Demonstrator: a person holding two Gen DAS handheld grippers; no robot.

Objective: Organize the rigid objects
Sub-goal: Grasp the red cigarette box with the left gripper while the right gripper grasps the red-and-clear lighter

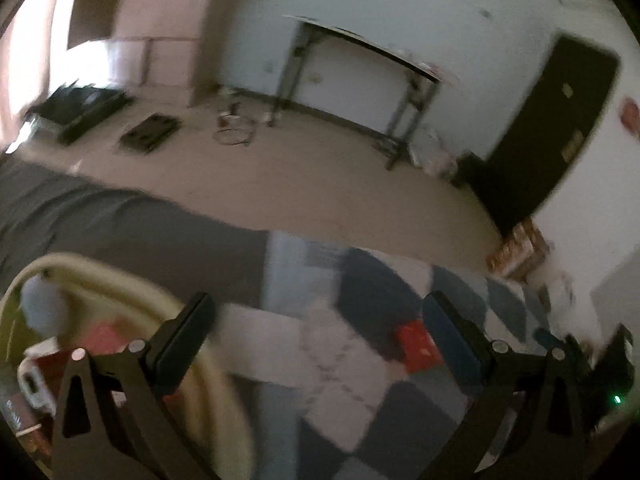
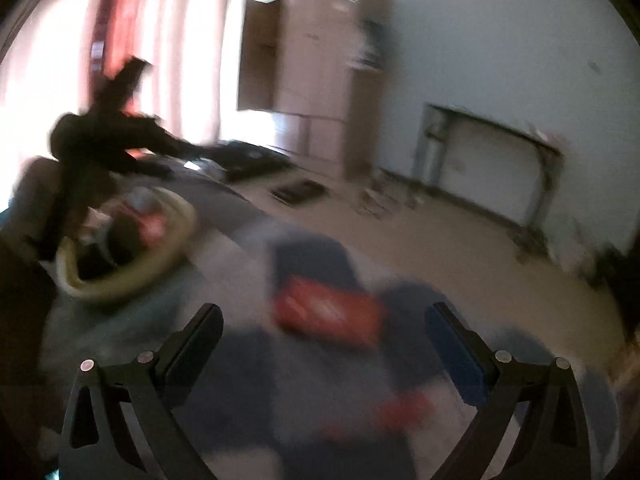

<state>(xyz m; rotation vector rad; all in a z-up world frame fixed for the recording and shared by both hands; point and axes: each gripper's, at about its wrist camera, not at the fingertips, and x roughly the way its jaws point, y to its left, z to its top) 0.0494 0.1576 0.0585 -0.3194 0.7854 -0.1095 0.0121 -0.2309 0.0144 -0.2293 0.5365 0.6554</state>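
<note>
Left tongs (image 1: 320, 344): wide open, empty; basket (image 1: 120, 280) left. Right tongs (image 2: 324, 344): wide open, empty; red box (image 2: 328, 314) just ahead. Advised: slowing, squaring before closing.

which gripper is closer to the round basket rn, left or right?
Left. The left gripper hangs open right beside the basket, whose rim lies behind its left finger. The right gripper, also open, sits farther off, over the patchwork quilt.
</note>
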